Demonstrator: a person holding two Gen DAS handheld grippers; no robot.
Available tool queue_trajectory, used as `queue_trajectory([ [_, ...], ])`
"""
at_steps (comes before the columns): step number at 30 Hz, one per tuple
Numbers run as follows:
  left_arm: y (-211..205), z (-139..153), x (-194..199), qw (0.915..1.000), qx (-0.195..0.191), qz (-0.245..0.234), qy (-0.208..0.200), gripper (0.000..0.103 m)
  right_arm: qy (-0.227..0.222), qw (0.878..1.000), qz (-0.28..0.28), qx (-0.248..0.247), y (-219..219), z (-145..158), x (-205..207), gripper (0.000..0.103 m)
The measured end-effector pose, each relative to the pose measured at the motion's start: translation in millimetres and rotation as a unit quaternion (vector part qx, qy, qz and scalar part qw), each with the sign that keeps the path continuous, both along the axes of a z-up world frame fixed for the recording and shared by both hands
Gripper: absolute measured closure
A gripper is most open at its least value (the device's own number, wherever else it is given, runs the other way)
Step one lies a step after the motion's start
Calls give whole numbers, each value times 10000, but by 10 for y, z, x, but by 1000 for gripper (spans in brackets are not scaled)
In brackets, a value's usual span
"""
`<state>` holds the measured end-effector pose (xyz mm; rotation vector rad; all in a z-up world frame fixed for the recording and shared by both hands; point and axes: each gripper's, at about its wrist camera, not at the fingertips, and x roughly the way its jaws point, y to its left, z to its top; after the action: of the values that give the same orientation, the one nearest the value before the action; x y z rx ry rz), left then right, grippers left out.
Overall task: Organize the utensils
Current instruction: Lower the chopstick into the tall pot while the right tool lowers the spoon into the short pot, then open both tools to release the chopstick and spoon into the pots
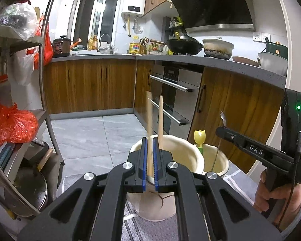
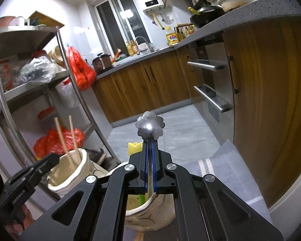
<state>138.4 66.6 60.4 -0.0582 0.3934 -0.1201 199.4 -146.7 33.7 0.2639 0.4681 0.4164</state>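
Note:
My left gripper (image 1: 149,139) is shut on a wooden chopstick (image 1: 149,118) that stands in a cream pot (image 1: 182,146). A second chopstick (image 1: 161,120) leans in the same pot just to the right. In the right wrist view both chopsticks (image 2: 63,142) rise from that pot (image 2: 70,172), with the left gripper (image 2: 55,157) at its rim. My right gripper (image 2: 150,143) is shut on a thin metal utensil with a flower-shaped end (image 2: 149,125), over a second cream pot (image 2: 152,214). A yellow tulip-shaped utensil (image 2: 134,147) stands in that second pot (image 1: 218,160).
Both pots sit on a grey striped cloth (image 1: 238,182). A metal shelf rack (image 1: 46,80) with red bags stands left. Wooden cabinets (image 1: 240,110) and an oven (image 1: 174,92) run along the right, with grey floor tiles (image 1: 94,132) between.

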Motion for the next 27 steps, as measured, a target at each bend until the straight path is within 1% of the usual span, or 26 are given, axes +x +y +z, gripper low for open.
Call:
queue_trajectory([
  [2,3,27,-12,10000,15,11,-10,98,28,10000,-6,-54,4,15,-12,99],
  [3,2,39,-15,10000,21,20,-6,98,48,10000,-7,-69,-1,24,-25,96],
  [4,6,51,-23,10000,26,40,3,97,57,10000,-8,-67,-7,36,-26,88],
  [5,12,61,-33,10000,23,52,15,96,60,10000,-16,-52,-18,41,-40,84],
  [6,18,71,-47,10000,29,66,24,96,44,10000,-29,-31,-25,45,-47,75],
  [8,21,93,-68,9999,44,92,26,95,-26,10000,-54,35,-78,72,-108,67],
  [9,32,108,-96,9999,55,112,12,93,-56,10000,-69,41,-100,92,-142,60],
  [10,44,120,-117,9999,57,124,0,85,-70,9999,-73,48,-124,104,-159,51],
  [11,60,133,-151,9999,40,150,-27,73,-92,9999,-63,69,-143,116,-185,47],
  [13,79,158,-208,9998,-5,175,-77,64,-151,9998,-42,87,-178,152,-250,31],
  [15,95,172,-252,9998,-17,173,-73,60,-231,9997,-27,48,-211,197,-330,22],
  [16,99,181,-272,9998,-7,178,-71,54,-266,9996,-10,29,-223,211,-358,17],
  [17,104,190,-301,9998,9,194,-81,47,-304,9995,2,-12,-238,231,-400,14],
  [18,111,203,-338,9997,27,217,-109,45,-347,9994,-2,-60,-256,251,-443,8],
  [20,127,238,-406,9996,24,241,-162,33,-408,9991,-22,-147,-288,289,-513,6],
  [21,135,252,-437,9995,9,238,-184,30,-435,9988,-45,-199,-306,306,-548,5],
  [23,144,283,-506,9994,-20,248,-239,18,-469,9984,-122,-280,-355,327,-599,5],
  [26,115,314,-592,9994,44,202,-287,7,-541,9974,-272,-400,-428,356,-677,5],
  [27,97,319,-611,9993,82,187,-299,6,-563,9967,-341,-479,-456,362,-711,5],
])
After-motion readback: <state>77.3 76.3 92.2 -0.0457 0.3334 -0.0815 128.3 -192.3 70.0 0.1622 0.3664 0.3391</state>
